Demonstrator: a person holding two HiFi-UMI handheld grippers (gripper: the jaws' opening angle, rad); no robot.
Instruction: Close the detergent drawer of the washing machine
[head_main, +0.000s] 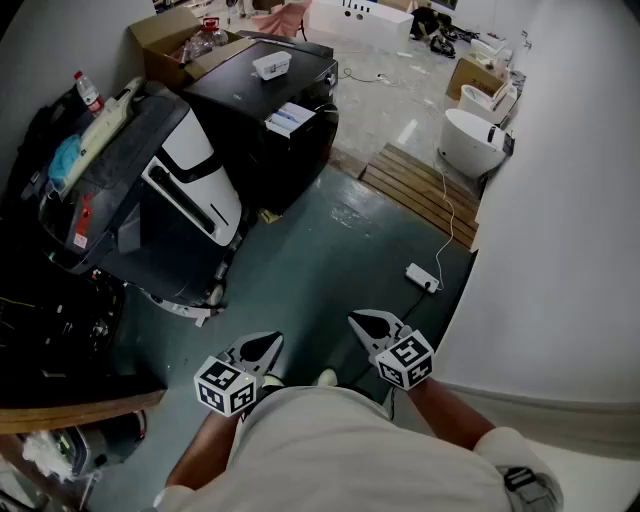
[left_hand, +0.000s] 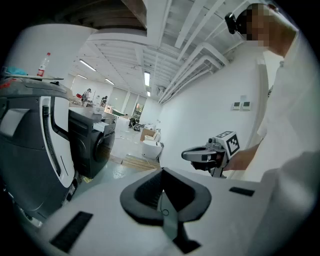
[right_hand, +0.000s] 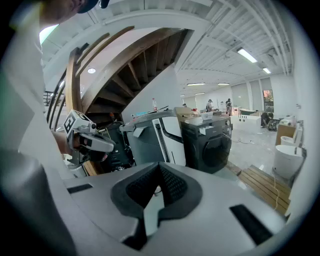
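A black front-loading washing machine (head_main: 262, 110) stands at the far middle of the head view. Its white detergent drawer (head_main: 290, 119) sticks out of the upper front. The machine also shows in the left gripper view (left_hand: 92, 145) and in the right gripper view (right_hand: 207, 145), where the drawer (right_hand: 205, 131) juts forward. Both grippers hang close to the person's body, well short of the machine. My left gripper (head_main: 268, 348) (left_hand: 161, 172) is shut and empty. To its right, my right gripper (head_main: 368, 325) (right_hand: 160, 167) is also shut, holding nothing.
A large grey and white floor machine (head_main: 150, 190) stands left of the washer, with a bottle (head_main: 87, 90) on it. A white tub (head_main: 272, 65) rests on the washer top. A wooden pallet (head_main: 425, 190), a power strip (head_main: 423, 277) and white basins (head_main: 470, 140) lie along the right wall.
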